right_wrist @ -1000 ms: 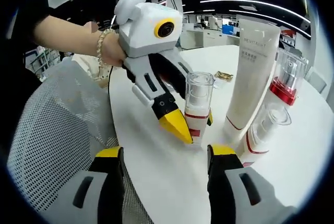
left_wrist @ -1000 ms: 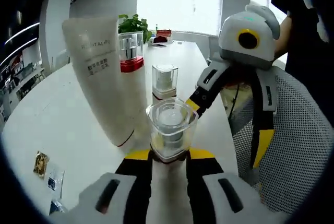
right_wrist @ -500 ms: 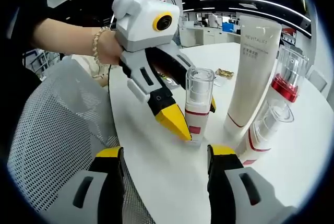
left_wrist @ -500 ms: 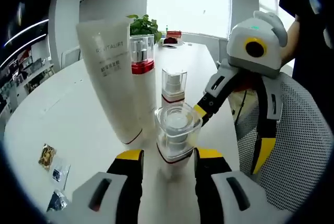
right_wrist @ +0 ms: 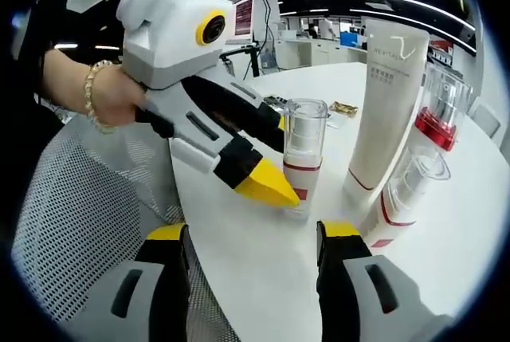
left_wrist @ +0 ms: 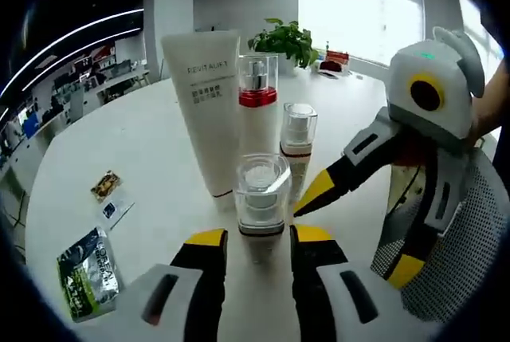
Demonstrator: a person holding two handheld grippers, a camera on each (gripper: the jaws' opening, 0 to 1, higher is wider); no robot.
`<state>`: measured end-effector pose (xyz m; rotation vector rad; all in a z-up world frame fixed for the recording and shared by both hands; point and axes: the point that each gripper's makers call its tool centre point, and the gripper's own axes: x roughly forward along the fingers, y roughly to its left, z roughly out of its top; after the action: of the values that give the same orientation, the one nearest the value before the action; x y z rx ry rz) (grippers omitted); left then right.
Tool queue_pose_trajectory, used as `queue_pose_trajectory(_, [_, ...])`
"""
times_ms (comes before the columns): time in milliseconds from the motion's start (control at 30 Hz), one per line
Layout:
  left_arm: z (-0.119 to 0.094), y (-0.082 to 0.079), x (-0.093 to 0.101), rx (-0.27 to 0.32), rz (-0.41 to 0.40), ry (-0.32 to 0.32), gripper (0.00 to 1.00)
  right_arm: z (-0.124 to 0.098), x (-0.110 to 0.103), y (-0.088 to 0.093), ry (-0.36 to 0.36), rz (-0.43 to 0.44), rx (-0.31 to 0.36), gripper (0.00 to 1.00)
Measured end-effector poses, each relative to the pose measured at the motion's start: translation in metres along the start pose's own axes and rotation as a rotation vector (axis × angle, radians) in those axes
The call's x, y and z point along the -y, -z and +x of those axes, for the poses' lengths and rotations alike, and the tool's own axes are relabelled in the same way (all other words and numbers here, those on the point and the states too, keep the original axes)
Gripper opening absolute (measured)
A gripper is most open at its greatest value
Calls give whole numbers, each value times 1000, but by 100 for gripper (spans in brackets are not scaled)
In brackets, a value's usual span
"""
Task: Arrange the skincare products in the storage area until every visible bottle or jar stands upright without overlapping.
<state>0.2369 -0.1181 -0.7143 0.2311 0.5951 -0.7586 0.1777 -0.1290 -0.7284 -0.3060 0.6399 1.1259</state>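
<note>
The short clear-capped pump bottle with a red band stands upright on the round white table just ahead of the left gripper, whose yellow-tipped jaws are spread and hold nothing; the tall white tube, the red-collared bottle and a slim clear-capped bottle stand upright behind it. The right gripper is also open and empty; an office lies beyond, and half a second ago the left jaws flanked the bottle.

On the white surface a clear-capped pump bottle stands upright, the left tool beside it with one yellow tip touching its base, the tall white tube behind.
</note>
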Motion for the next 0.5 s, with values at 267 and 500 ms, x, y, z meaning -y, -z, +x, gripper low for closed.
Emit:
queue_pose_trajectory(267, [3, -2, 3, -8, 27, -12, 16, -1, 0, -1, 4, 3, 2, 64])
queue_pose_trajectory(500, [3, -7, 6, 7, 113, 43, 17, -2, 0, 0, 4, 6, 6, 64])
